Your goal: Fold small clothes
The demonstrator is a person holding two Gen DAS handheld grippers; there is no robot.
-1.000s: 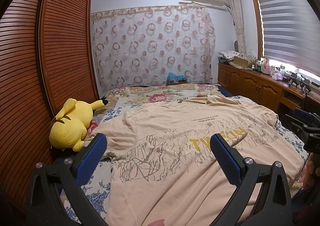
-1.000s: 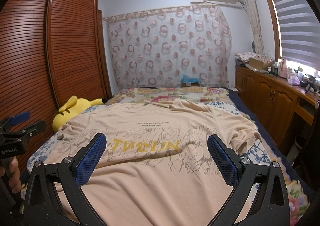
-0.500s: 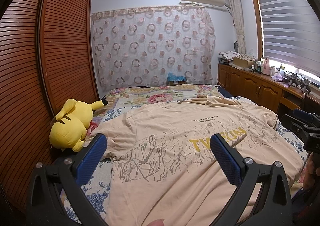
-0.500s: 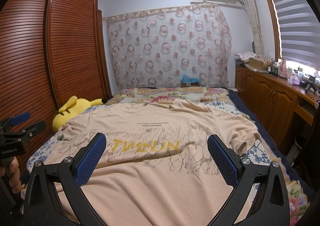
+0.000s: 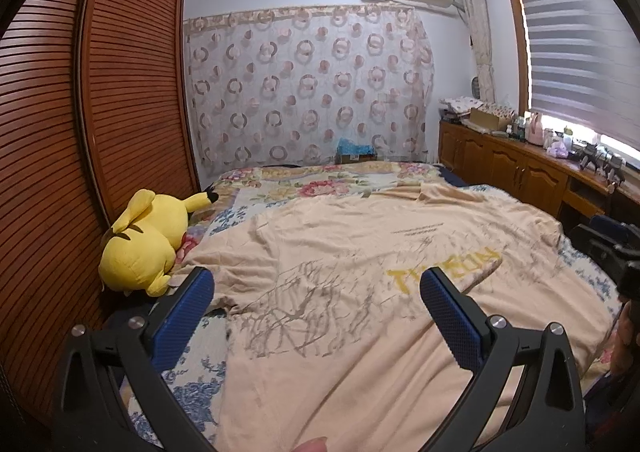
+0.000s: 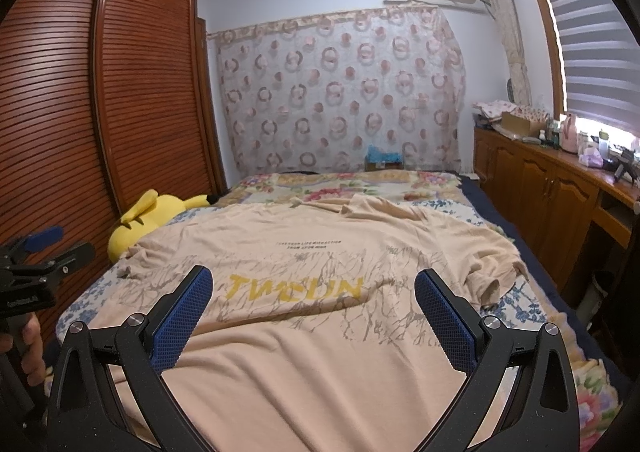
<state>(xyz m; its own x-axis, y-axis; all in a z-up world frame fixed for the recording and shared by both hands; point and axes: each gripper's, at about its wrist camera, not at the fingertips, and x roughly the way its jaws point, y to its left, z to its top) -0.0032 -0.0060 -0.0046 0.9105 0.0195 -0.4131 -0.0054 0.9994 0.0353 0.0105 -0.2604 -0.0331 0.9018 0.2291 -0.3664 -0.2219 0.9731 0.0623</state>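
A peach T-shirt (image 5: 360,292) with yellow lettering and a grey branch print lies spread flat on the bed, its hem towards me; it also shows in the right wrist view (image 6: 320,292). Its right sleeve (image 6: 492,276) is bunched. My left gripper (image 5: 316,288) is open and empty, held above the shirt's near left part. My right gripper (image 6: 314,290) is open and empty, held above the shirt's near middle. Neither touches the cloth.
A floral bedspread (image 5: 320,184) covers the bed. A yellow plush toy (image 5: 148,244) lies at the bed's left edge by the slatted wardrobe (image 5: 80,132). A wooden cabinet (image 6: 560,196) with clutter runs along the right wall. A curtain (image 6: 340,92) hangs behind.
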